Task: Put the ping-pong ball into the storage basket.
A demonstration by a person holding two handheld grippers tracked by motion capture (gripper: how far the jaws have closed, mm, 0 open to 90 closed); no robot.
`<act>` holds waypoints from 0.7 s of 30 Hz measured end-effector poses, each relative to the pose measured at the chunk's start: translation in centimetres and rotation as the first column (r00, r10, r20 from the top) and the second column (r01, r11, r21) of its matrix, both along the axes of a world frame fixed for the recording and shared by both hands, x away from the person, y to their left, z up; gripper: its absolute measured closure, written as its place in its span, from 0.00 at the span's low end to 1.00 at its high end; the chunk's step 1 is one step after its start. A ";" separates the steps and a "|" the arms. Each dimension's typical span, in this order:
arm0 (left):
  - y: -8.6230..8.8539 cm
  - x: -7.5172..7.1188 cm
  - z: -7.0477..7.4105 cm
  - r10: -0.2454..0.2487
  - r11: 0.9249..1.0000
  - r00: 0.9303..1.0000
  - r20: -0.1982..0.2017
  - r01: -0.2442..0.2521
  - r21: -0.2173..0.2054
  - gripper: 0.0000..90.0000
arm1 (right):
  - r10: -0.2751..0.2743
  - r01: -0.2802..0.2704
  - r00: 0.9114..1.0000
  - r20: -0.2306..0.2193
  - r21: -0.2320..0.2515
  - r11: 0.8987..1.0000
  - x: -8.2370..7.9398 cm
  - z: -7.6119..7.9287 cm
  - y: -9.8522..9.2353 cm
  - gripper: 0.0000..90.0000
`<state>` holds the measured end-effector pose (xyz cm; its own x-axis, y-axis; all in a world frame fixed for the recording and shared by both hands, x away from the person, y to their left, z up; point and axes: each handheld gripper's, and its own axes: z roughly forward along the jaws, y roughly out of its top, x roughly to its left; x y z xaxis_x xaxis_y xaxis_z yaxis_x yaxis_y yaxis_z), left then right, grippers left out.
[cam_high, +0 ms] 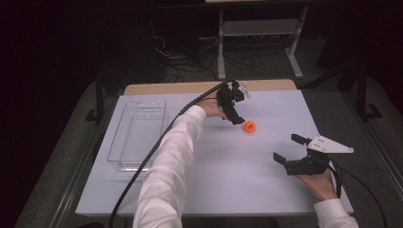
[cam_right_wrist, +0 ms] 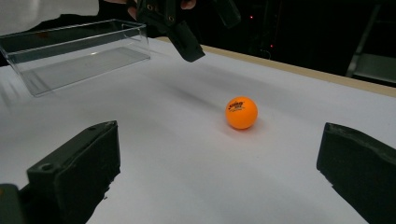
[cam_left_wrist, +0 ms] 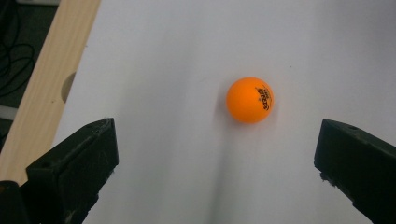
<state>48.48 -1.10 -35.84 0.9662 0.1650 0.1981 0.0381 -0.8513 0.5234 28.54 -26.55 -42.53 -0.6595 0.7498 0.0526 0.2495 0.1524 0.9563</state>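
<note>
From the high view I see the orange ball [cam_high: 249, 126] lying on the white table [cam_high: 228, 180], right of centre and towards the far side. My left gripper [cam_high: 236, 112] hangs just left of it and a little farther back; I cannot read its jaws from here, since the hand and body of the tool cover them. My right gripper [cam_high: 288, 148] sits at the near right, well apart from the ball, jaws spread wide. At the far left lies a clear tray [cam_high: 138, 133]; its walls are hard to make out against the table, and I see nothing in it. The room beyond the table is too dark to read.

In the left gripper view I look down on the ball [cam_left_wrist: 250, 100], which rests between the lines of the two black jaws but beyond their tips, touching neither. The jaws stand wide apart, cut off by the bottom edge. The black print on the ball is too small to read.

In the right gripper view the ball [cam_right_wrist: 241, 112] lies ahead, between my spread jaws and clear of both. The left gripper [cam_right_wrist: 205, 32] hovers above and left of it, its top cut off. The clear tray [cam_right_wrist: 74, 58] at the far left holds nothing.
</note>
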 end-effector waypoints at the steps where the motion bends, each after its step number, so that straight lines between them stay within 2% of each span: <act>1: 0.0 0.0 -0.1 -0.002 1.000 1.000 -0.001 0.002 0.000 0.00 | 0.001 -0.001 1.000 -0.001 0.000 1.000 0.0 0.0 0.0 0.00; 21: -1.4 0.1 -2.6 -0.039 0.999 0.998 -0.041 0.040 0.015 0.00 | 0.002 -0.002 1.000 -0.010 -0.002 1.000 -0.1 -0.1 -0.1 0.00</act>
<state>48.57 -2.52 -38.39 0.9791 0.1240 0.1610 0.0253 -0.8604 0.5090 28.46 -26.62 -42.66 -0.6607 0.7484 0.0574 0.2587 0.1553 0.9534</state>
